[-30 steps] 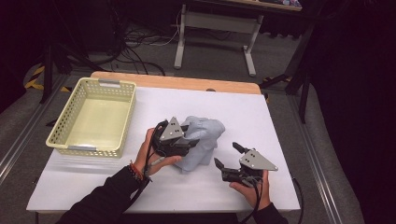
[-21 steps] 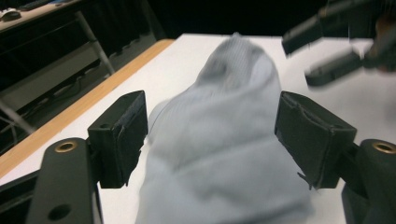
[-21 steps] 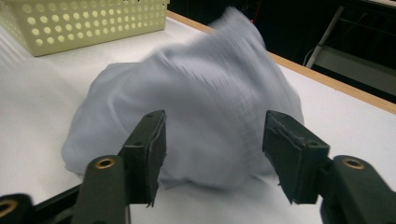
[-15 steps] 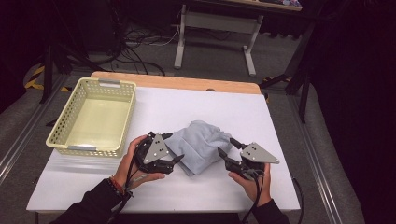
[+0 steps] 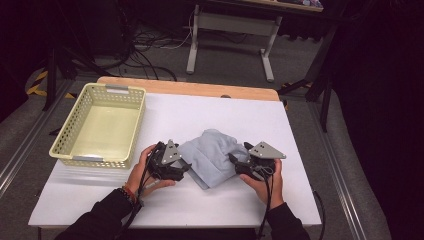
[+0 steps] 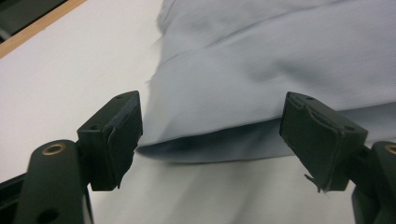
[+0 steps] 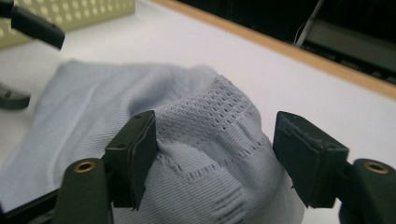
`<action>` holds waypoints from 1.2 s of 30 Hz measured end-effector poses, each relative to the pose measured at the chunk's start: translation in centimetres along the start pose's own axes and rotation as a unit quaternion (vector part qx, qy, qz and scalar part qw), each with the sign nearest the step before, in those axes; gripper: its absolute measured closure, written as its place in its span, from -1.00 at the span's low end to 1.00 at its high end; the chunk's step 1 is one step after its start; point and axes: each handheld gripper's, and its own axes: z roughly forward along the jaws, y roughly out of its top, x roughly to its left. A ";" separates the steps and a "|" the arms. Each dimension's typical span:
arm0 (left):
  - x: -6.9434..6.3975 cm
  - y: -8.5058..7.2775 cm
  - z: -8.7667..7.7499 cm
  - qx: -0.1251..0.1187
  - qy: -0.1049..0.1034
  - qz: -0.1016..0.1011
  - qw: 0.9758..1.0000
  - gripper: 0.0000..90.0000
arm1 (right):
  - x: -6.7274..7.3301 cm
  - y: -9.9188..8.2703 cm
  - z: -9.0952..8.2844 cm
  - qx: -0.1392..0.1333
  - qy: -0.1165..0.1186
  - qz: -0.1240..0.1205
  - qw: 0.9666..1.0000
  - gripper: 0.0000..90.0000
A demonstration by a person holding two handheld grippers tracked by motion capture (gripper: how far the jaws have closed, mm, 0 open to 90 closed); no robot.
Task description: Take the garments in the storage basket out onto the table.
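No brand, label or writing can be read on anything here; the white counter [image 5: 165,205] carries a pale yellow perforated plastic basket [image 5: 100,125] at its left part, and a crumpled light blue-grey knitted garment [image 5: 212,155] near the middle, with a wooden edge showing along the counter's far side; the garment lies between the two grippers, well apart from the basket's near right corner.

The left gripper [image 5: 186,166] sits low at the garment's left edge; in the left gripper view its jaws stand spread, having just been opening, and the folded hem of the garment [image 6: 261,93] lies ahead of and between them, the pads not pressing on it.

The right gripper [image 5: 235,161] is at the garment's right side; in the right gripper view its jaws stand apart, having just been opening, with a raised hump of the garment [image 7: 205,140], marked by rows of small openwork holes, between them; the left pad sits against the cloth, the right pad clear of it.

Bare white counter lies open in front of the garment toward the person, to the right of the right hand [image 5: 262,185], and behind the garment up to the wooden edge; the basket stands close beside the left hand [image 5: 142,167].
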 end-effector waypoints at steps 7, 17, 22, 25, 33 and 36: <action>1.1 -0.5 1.9 0.020 0.012 -0.015 1.000 -0.27 | -0.9 -1.5 -0.3 0.038 0.010 0.023 0.999 -0.30; 2.1 -0.7 2.5 0.042 -0.031 -0.049 0.997 0.75 | -0.9 -1.8 -2.4 0.034 0.003 0.027 0.999 -0.36; 2.1 -0.5 1.9 0.022 -0.033 -0.047 0.998 0.91 | -1.3 -2.1 -3.3 0.036 0.001 0.030 0.999 -0.41; 2.2 -0.4 1.1 0.005 -0.029 -0.047 0.998 0.92 | -1.4 -2.5 -3.5 0.044 0.004 0.028 0.999 -0.42; 2.2 1.1 -2.7 -0.068 -0.005 -0.039 0.997 0.92 | -1.5 -3.4 -3.7 0.066 0.014 0.021 0.997 -0.38; 2.4 1.5 -3.8 -0.090 -0.005 -0.047 0.995 0.92 | -1.4 -3.7 -3.5 0.070 0.019 0.016 0.997 -0.33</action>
